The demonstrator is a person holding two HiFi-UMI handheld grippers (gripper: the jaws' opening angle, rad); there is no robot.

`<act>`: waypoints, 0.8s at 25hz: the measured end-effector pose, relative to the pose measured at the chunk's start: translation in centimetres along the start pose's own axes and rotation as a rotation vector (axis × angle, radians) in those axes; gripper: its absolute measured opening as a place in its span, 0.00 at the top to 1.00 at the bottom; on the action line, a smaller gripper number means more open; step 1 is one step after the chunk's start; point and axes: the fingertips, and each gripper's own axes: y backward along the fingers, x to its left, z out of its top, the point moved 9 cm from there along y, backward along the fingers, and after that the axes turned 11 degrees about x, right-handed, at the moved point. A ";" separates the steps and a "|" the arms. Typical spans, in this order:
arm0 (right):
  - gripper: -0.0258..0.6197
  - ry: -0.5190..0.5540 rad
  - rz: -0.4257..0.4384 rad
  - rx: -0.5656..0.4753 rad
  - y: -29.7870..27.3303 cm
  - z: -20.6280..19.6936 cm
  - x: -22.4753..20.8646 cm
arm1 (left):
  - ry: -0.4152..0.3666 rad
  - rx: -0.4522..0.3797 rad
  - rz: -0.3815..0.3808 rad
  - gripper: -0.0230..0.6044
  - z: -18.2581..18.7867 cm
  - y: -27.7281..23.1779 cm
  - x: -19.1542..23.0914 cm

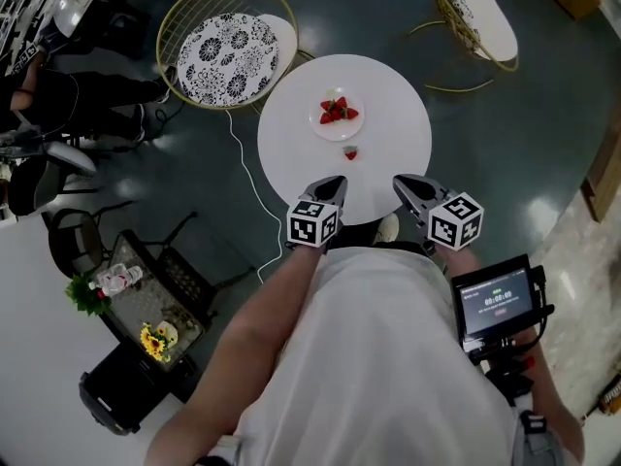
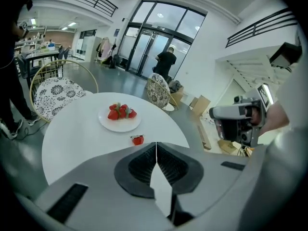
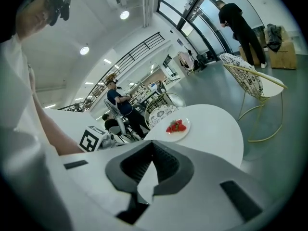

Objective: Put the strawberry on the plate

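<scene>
A small white plate (image 1: 338, 122) (image 2: 120, 124) (image 3: 179, 133) on the round white table (image 1: 291, 144) (image 2: 72, 138) (image 3: 216, 129) carries several strawberries (image 1: 336, 111) (image 2: 120, 112) (image 3: 176, 126). One loose strawberry (image 1: 351, 152) (image 2: 138, 139) lies on the table just on the near side of the plate. My left gripper (image 1: 333, 184) (image 2: 156, 144) hangs at the table's near edge, shut and empty. To its right, my right gripper (image 1: 402, 184) (image 3: 153, 143) is shut and empty too, also at the near edge.
A gold wire chair with a patterned cushion (image 1: 225, 54) (image 2: 55, 93) stands at the table's far left, another chair (image 1: 477, 13) (image 3: 248, 83) at the far right. A white cable (image 1: 243, 183) runs on the floor. A black cart (image 1: 146, 309) stands near left. People are in the background.
</scene>
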 end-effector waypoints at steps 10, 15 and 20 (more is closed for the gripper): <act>0.95 -0.036 -0.034 0.014 -3.5 1.0 -3.4 | -0.001 0.103 0.008 0.95 1.2 -5.8 4.2; 0.95 -0.049 -0.043 0.015 -3.3 1.3 -3.2 | -0.027 0.160 0.012 0.85 1.6 -6.6 3.9; 0.95 -0.059 -0.048 0.020 -3.5 1.7 -2.9 | -0.023 0.181 0.011 0.82 2.3 -7.0 4.2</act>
